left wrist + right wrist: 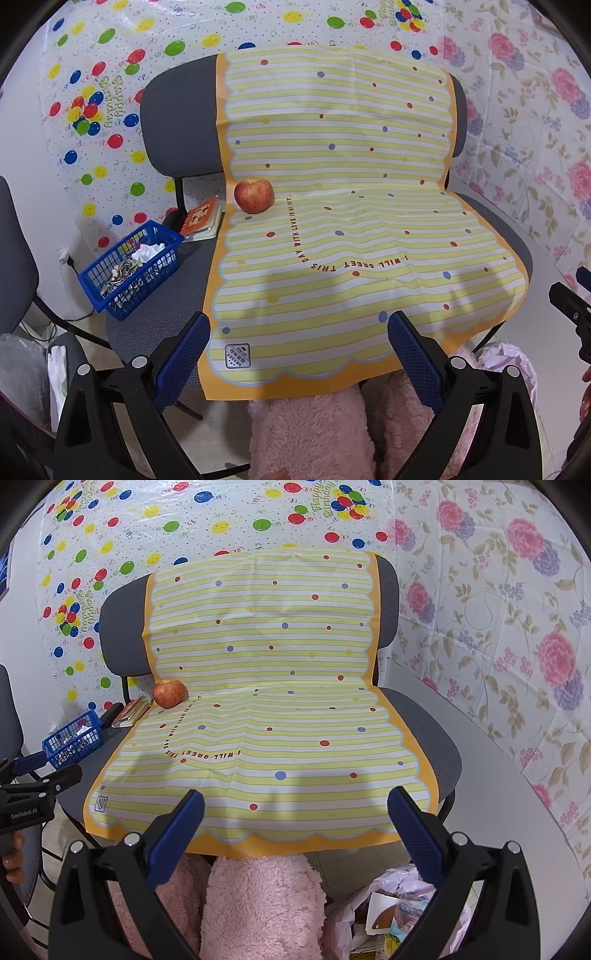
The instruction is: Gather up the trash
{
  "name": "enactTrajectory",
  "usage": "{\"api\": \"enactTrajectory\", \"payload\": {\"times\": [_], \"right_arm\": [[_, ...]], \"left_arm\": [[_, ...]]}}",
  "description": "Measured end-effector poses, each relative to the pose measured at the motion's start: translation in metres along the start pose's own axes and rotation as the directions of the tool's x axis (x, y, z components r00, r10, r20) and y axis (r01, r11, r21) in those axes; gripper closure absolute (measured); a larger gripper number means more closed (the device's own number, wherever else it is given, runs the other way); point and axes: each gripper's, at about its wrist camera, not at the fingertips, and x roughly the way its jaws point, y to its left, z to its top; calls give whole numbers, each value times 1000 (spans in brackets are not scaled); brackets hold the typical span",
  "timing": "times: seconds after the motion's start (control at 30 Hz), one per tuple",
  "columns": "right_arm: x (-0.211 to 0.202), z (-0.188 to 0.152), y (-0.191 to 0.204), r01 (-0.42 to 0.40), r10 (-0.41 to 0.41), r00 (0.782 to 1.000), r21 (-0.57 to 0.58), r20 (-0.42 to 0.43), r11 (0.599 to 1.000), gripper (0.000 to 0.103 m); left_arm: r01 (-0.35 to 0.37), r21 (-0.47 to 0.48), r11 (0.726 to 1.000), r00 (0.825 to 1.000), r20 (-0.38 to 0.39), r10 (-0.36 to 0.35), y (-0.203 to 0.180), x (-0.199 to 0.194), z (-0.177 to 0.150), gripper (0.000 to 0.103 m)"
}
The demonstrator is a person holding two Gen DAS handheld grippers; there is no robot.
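Both the left gripper point(299, 332) and right gripper point(295, 808) hang apart and empty over the chair seat's front edge; the blue basket point(129, 273) of trash sits at its left edge; approach it low, gripping one wall squarely.

yellow striped sheet point(332, 206) over the chair is showing "i will greet this day with love in my", curving, upside down; rest too small to read. balloon wall sheet point(207, 520) is reading "happy birthday". left gripper point(33, 775) body is showing "genrobot.ai". sheet's corner stamp and the booklet point(201, 221) cover are unreadable.
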Motion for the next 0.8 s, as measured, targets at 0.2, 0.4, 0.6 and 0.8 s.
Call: {"api": "enactTrajectory", "payload": {"times": [0.2, 0.4, 0.6, 0.8], "right_arm": [[1, -1, -1, 4, -4, 1000, 3, -1, 1000, 6], [4, -1, -2, 4, -4, 1000, 8, -6, 1000, 6], [20, 2, -7, 5, -5, 1000, 7, -27, 1000, 6], [65, 18, -25, 54, -54, 997, -1, -53, 999, 6]], "left_arm": [[-7, 1, 1000, 1000, 2, 7, 0, 0, 0, 7], [-21, 3, 1000, 1000, 2, 21, 0, 2, 3, 7], [-18, 18, 1000, 1000, 12, 18, -3, 14, 8, 7], [8, 32, 999, 999, -34, -7, -7, 51, 17, 7]]}}
